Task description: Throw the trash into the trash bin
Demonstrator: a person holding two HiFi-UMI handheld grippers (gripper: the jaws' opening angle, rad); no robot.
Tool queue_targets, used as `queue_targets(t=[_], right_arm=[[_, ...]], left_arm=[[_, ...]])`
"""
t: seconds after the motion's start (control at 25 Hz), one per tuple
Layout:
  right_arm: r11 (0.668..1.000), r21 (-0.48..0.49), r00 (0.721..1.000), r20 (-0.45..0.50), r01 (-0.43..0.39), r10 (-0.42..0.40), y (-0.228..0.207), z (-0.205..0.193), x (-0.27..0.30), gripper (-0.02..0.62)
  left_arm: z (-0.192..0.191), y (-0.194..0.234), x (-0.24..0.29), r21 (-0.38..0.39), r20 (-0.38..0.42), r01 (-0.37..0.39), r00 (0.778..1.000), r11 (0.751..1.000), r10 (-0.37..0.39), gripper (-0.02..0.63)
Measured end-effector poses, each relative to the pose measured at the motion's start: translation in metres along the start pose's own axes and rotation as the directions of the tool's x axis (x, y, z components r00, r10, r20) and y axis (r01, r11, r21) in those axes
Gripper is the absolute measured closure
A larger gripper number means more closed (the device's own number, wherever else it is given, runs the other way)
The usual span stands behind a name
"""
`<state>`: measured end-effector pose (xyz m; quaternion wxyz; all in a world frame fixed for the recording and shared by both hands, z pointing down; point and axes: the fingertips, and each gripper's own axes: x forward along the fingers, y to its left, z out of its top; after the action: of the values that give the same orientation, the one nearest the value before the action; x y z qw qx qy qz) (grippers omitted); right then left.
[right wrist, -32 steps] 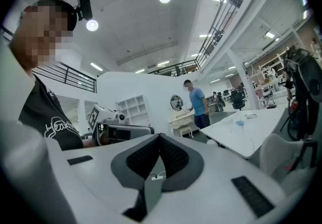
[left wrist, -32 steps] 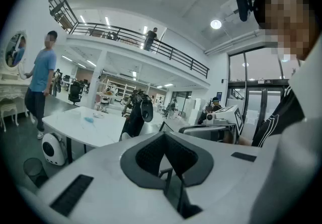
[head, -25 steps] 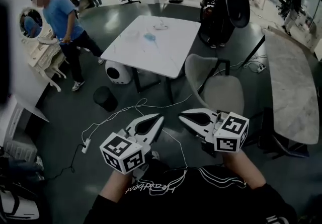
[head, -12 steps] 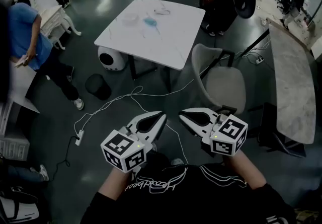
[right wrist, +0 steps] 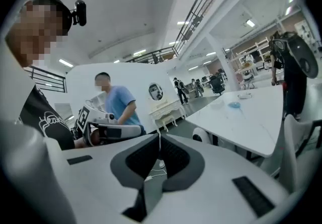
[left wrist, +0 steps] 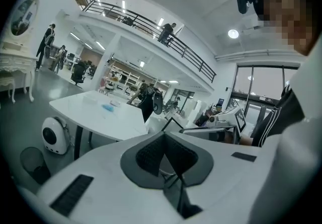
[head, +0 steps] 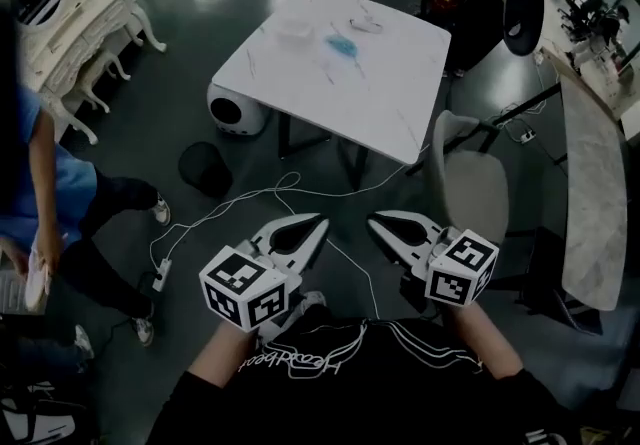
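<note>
Blue crumpled trash point(head: 343, 45) and white scraps point(head: 296, 30) lie on the white table point(head: 400, 103), far ahead of both grippers. A black trash bin point(head: 205, 168) stands on the floor left of the table. My left gripper point(head: 318, 223) and right gripper point(head: 375, 221) hang side by side over the floor in front of my chest, both shut and holding nothing. In the left gripper view the jaws point(left wrist: 163, 135) meet, with the blue trash point(left wrist: 108, 108) and the bin point(left wrist: 34, 163) beyond. The right gripper view shows its jaws point(right wrist: 160, 136) closed and the blue trash point(right wrist: 235, 105) far off.
A white rounded device point(head: 233, 109) sits under the table's left side. A grey chair point(head: 470, 193) stands at the table's near right corner. White cables point(head: 230, 208) trail over the floor. A person in blue point(head: 40, 203) stands at the left; a long marble table point(head: 590, 183) runs along the right.
Both grippers and the head have moved toward the white table, which now looks nearer. The person in blue has slid to the left edge of the view. Both grippers stay shut.
</note>
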<state>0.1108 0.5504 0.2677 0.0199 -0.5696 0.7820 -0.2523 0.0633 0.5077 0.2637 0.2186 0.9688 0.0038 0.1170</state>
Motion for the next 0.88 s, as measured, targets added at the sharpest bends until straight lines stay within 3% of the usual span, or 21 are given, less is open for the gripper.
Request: queue_targets(t=[0.2,0.44,0.68,0.88], right_arm=[[0.999,0.039,0.998,0.07,-0.003,0.0,-0.009,0.033,0.04,0.563],[0.999,0.039,0.999,0.036,-0.011,0.01,-0.041,0.042,0.077,0.563],[0.995,0.093,0.999,0.014,-0.043,0.042,-0.121,0.055,0.123,0.563],[0.992,0.113,0.999,0.01,-0.052,0.051,-0.203,0.097,0.16,0.563]], left_arm=[[0.024,0.041,-0.006,0.004,0.003,0.004,1.0,1.0,-0.004,0.601],[0.031,0.08,0.02,-0.027,-0.027,0.012,1.0,1.0,-0.012,0.601],[0.053,0.149,0.079,-0.053,-0.055,-0.035,0.998,0.998,0.032,0.601],[0.089,0.213,0.144,-0.064,-0.077,-0.065,0.995,0.996,0.06,0.601]])
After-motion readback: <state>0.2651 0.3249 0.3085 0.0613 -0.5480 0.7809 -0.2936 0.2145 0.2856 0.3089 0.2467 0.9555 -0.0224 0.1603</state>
